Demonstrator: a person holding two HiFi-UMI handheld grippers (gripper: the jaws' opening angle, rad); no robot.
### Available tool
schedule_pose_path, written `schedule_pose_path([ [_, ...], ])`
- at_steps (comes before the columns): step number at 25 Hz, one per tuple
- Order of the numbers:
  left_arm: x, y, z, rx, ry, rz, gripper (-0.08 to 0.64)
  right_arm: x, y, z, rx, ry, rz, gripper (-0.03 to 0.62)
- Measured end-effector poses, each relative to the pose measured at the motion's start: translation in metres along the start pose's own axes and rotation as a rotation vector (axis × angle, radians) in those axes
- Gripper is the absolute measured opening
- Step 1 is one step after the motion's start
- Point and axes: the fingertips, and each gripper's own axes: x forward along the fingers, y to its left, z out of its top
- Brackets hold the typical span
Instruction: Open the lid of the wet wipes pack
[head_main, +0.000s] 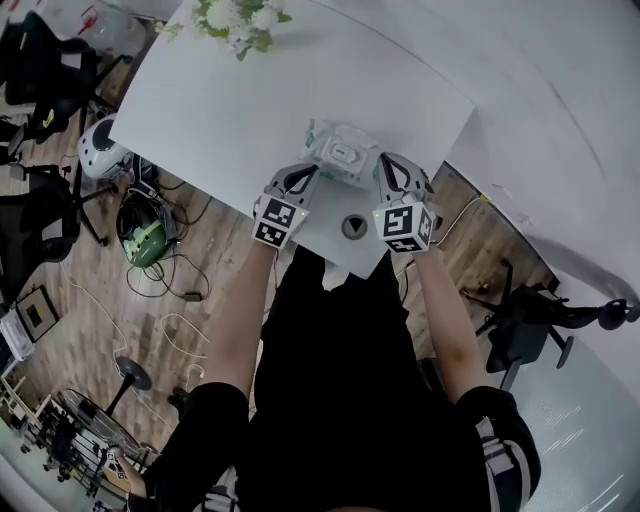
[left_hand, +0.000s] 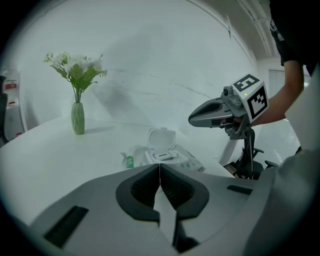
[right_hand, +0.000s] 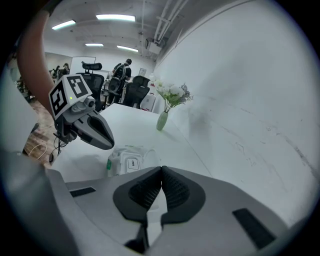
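- One vase of flowers (head_main: 238, 20): at the far side of the single white table (head_main: 200, 110), well apart from the pack.
- Two grippers counted. Left gripper (head_main: 306, 175): jaws pressed together with nothing between them, tip just beside the pack's left end.
- One wet wipes pack (head_main: 340, 152): lying flat near the table's near edge, between the two grippers. White wrapper, round lid (left_hand: 161, 139) standing upright and open (small "OPEN" label (left_hand: 164, 155) exposed below it).
- Right gripper (head_main: 386, 165): jaws likewise together, holding nothing, just beside the pack's right end.
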Motion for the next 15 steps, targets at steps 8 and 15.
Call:
schedule_pose_path([
  [8,-0.059,-0.004,0.008,0.051,0.011,0.015,0.025,-0.037,0.023,0.022,-0.011,-0.034,-0.009,0.015],
  [15,-0.104,-0.013,0.021,0.093,-0.017,0.021,0.025,-0.07,0.052,0.038,-0.027,-0.068,0.031,0.015],
])
